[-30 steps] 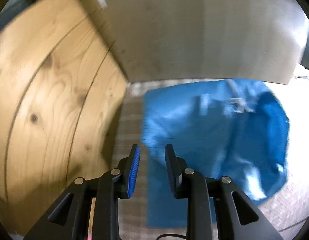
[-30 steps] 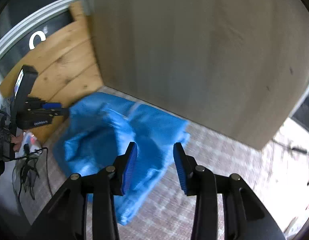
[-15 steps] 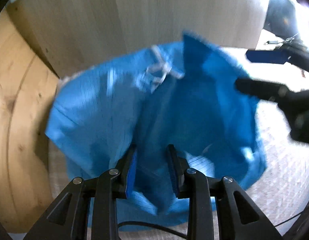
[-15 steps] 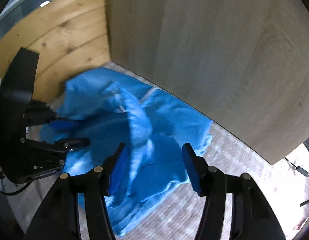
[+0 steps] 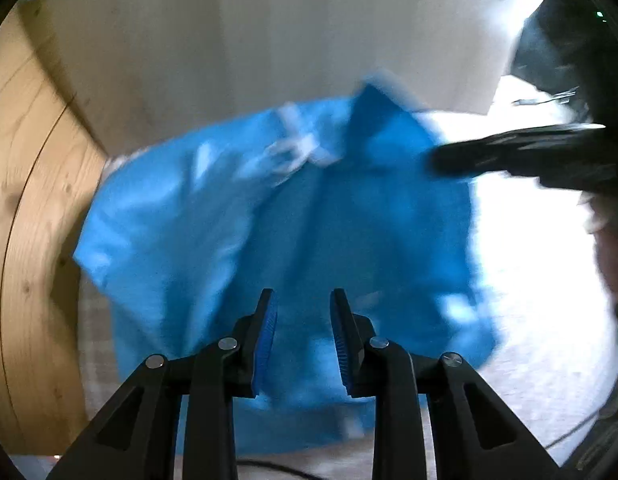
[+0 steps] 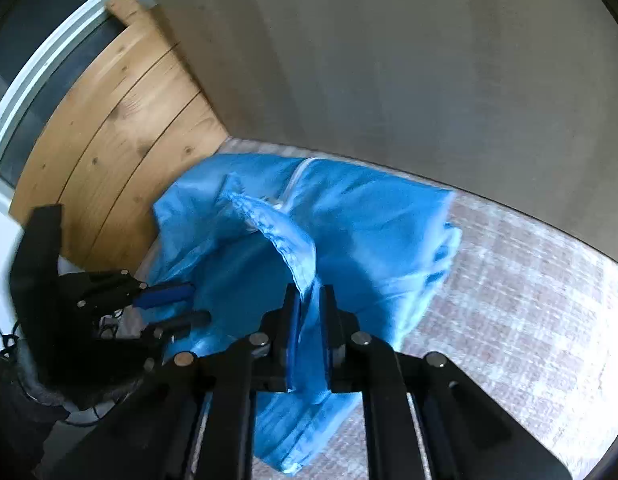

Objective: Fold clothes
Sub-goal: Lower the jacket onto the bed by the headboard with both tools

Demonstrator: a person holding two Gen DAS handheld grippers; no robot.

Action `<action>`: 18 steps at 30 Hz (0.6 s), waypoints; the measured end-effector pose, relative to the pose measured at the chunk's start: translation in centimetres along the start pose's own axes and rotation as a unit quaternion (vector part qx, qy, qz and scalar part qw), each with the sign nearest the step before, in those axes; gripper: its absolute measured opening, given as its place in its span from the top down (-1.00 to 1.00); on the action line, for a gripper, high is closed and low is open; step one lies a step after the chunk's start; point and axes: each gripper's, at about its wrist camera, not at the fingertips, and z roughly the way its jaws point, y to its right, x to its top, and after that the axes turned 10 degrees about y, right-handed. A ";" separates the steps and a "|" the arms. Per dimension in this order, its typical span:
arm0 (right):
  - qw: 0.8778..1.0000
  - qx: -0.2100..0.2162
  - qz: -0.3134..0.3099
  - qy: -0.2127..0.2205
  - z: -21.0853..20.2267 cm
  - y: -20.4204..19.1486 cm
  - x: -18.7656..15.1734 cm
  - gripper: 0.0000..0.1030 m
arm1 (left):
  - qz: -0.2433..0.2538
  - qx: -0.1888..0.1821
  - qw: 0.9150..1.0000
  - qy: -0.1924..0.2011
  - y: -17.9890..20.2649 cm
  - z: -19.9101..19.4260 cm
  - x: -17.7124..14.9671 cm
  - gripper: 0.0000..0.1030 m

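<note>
Pinching blue garment [image 6: 349, 232], right claw [image 6: 309, 300] lifts.

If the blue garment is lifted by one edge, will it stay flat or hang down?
Probably hang: the blue garment already drapes in soft folds where the right tongs pinch it. It looks thin and light, so it may slide on the woven mat.

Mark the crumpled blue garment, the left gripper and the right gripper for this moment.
crumpled blue garment [image 6: 361, 232]: right wrist view, on the flat cloth right of the raised fold.
left gripper [image 5: 302, 332]: left wrist view, midway between its spread fingertips.
right gripper [image 6: 309, 300]: right wrist view, between fingertips pinching the cloth.
</note>
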 end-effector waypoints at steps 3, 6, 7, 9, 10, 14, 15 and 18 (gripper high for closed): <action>1.000 -0.001 -0.012 -0.004 0.1 -0.7 0.2 0.84 | -0.005 -0.048 0.999 -0.013 1.6 0.7 -0.2 0.46; 1.000 -0.015 -0.022 -0.006 0.0 -0.9 0.6 0.83 | -0.020 -0.079 0.996 -0.031 2.2 2.1 -0.6 0.47; 1.000 -0.018 -0.024 -0.007 -0.1 -0.9 0.7 0.83 | -0.026 -0.085 0.995 -0.034 2.1 2.5 -0.8 0.47; 0.999 -0.027 -0.029 -0.008 -0.1 -0.9 0.9 0.77 | -0.035 -0.094 0.994 -0.040 2.1 3.2 -1.0 0.51; 0.999 -0.034 -0.033 -0.008 0.1 -1.0 1.2 0.73 | -0.032 -0.094 0.994 -0.041 2.2 3.3 -1.1 0.52; 0.999 -0.026 -0.033 -0.011 1.0 -1.1 2.1 0.71 | -0.021 -0.090 0.995 -0.045 2.4 3.9 -1.3 0.54; 0.999 -0.018 -0.027 -0.014 1.3 -1.0 2.2 0.71 | -0.018 -0.089 0.995 -0.046 2.4 4.0 -1.3 0.54; 1.000 0.003 0.004 -0.020 1.6 -0.1 2.1 0.75 | -0.009 -0.086 0.995 -0.049 2.6 4.5 -1.5 0.49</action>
